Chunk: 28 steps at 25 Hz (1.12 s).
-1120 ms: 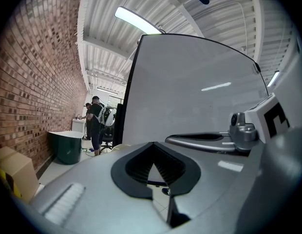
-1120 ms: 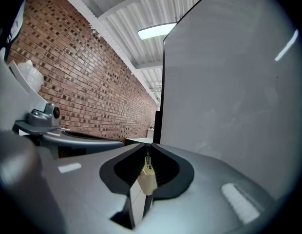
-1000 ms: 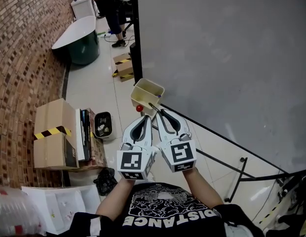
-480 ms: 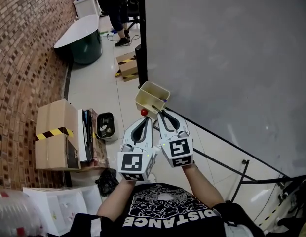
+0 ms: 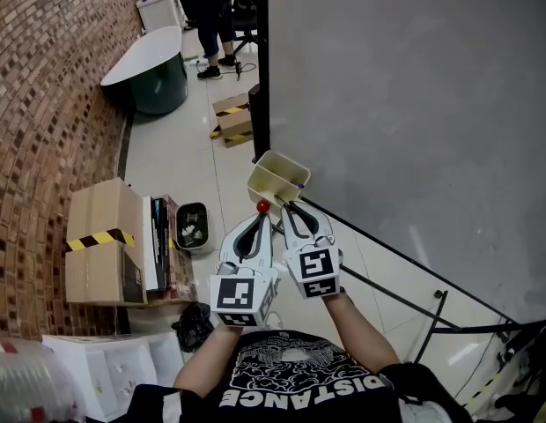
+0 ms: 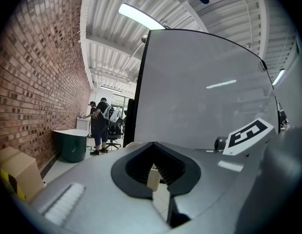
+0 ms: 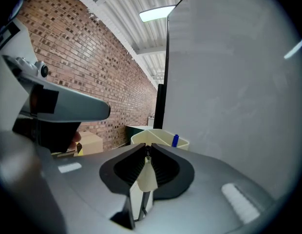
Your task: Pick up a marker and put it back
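Note:
A cream marker bin (image 5: 291,167) hangs at the lower left corner of the grey whiteboard (image 5: 414,104). A blue marker cap (image 7: 175,140) sticks up inside the bin (image 7: 163,139). My right gripper (image 5: 287,206) is shut just below the bin, with a thin dark marker (image 7: 147,153) pinched at its tips (image 7: 147,150). My left gripper (image 5: 260,215) lies beside it, also shut (image 6: 152,144). A small red round thing (image 5: 263,206) shows at the left gripper's tip; I cannot tell whether it is held.
On the floor along the brick wall lie cardboard boxes (image 5: 97,245) and a small black bin (image 5: 189,226). Farther off are a dark green tub (image 5: 154,69) and a standing person (image 5: 211,7). The whiteboard's black stand legs (image 5: 431,315) run along the floor at right.
Both grippers have stayed shut and side by side. They have edged a little closer to the cream bin.

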Motion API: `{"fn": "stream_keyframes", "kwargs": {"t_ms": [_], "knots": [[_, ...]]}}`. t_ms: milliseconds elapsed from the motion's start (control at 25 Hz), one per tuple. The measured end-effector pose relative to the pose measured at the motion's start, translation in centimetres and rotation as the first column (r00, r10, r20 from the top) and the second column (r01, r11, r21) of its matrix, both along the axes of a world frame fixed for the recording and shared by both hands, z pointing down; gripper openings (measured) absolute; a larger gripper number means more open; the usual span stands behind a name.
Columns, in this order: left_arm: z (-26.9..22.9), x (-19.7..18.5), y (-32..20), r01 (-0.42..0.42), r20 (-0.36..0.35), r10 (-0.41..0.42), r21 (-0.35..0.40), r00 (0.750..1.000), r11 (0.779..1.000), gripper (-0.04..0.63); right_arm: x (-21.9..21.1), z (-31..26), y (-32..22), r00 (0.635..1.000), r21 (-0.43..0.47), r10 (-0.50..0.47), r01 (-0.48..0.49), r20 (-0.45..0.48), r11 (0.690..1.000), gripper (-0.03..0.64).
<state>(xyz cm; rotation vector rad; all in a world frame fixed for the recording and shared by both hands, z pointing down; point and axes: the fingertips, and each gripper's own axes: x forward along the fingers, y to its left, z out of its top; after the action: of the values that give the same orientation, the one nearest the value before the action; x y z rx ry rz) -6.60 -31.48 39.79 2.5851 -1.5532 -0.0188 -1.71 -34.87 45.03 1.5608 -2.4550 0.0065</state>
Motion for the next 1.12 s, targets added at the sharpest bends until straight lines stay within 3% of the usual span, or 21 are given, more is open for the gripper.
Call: {"fn": "stream_keyframes", "kwargs": {"t_ms": [680, 1120], "knots": [[0.0, 0.1, 0.1, 0.004, 0.007, -0.004, 0.000, 1.000, 1.000, 0.006, 0.3, 0.0, 0.2, 1.000, 0.005, 0.001, -0.001, 0.011, 1.000, 0.035], [-0.6, 1.4, 2.0, 0.004, 0.000, -0.004, 0.021, 1.000, 1.000, 0.006, 1.6, -3.7, 3.0, 0.998, 0.075, -0.004, 0.000, 0.055, 0.997, 0.035]]}}
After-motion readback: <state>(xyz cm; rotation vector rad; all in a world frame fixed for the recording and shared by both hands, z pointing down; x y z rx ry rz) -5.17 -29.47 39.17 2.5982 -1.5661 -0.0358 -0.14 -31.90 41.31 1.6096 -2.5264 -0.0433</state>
